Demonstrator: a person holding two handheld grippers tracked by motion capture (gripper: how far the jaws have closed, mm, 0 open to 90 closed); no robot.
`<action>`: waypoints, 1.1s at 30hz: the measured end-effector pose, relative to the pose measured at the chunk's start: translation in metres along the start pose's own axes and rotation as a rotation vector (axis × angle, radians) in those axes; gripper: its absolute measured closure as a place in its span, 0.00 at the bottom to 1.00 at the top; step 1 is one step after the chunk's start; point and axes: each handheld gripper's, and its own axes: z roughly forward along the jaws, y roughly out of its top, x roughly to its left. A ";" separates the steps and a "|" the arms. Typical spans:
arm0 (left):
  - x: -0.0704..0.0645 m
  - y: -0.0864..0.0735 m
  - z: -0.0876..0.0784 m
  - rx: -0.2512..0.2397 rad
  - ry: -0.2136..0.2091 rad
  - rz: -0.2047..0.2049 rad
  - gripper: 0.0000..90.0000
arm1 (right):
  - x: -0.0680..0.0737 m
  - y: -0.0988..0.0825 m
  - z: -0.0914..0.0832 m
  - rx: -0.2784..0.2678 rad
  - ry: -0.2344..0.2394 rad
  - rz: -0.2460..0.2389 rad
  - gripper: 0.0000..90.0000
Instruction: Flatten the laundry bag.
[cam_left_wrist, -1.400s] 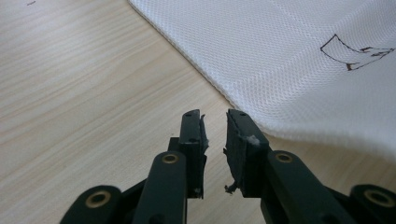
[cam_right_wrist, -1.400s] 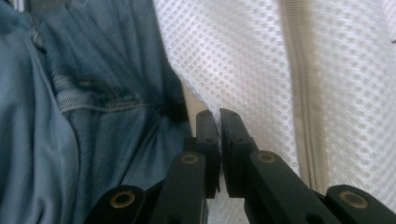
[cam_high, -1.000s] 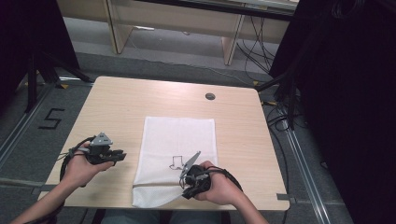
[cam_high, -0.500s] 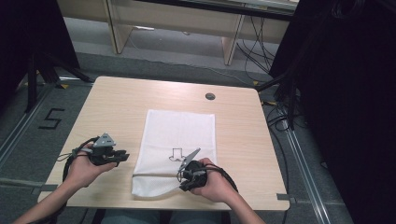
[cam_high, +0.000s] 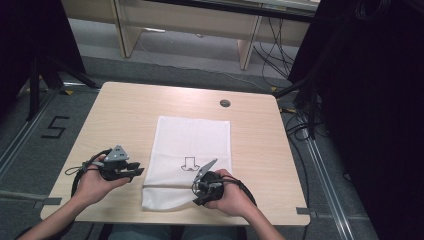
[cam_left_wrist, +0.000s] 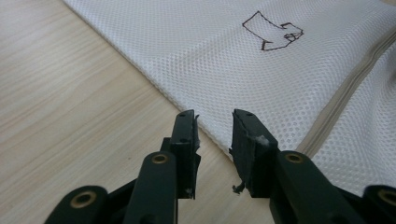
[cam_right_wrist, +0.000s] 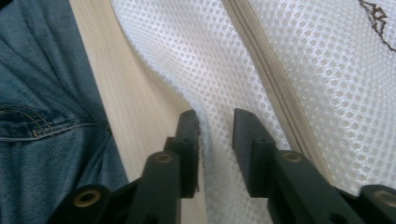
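**Mesh bag at the near edge, both jaw pairs parted over its near end**

The white mesh bag (cam_high: 192, 160) lies flat on the tabletop (cam_high: 135, 110), its long axis running from the near edge toward the far edge, its near end close to that near edge. A zipper (cam_right_wrist: 271, 79) crosses it near that end, and a drawn arrow mark (cam_high: 189, 163) sits just beyond.

My right gripper (cam_high: 202, 187) is the nearer one: it sits over the bag's near right part, and its jaws have just been opening. They stand about half apart with mesh lying under the gap; the pads press on nothing that I can see.

My left gripper (cam_high: 131, 171) is beside the bag's left edge, near the near left corner. Its jaws have also just been opening, and the bag's edge runs just ahead of the tips, ungripped.

Any pull on the zipper would run across the bag, from side to side.

I cannot find the zipper's slider. My right hand (cam_high: 227, 195) hides the bag's near right corner.
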 end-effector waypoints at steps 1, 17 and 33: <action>-0.001 0.000 0.000 0.000 0.000 0.001 0.76 | 0.001 0.000 -0.004 -0.015 0.003 0.005 0.74; -0.016 0.001 0.010 0.008 -0.087 0.053 0.70 | -0.047 -0.051 -0.051 -0.057 -0.235 0.298 0.91; -0.028 -0.003 0.023 0.121 -0.159 0.138 0.88 | -0.057 -0.065 -0.039 0.057 -0.216 0.378 1.00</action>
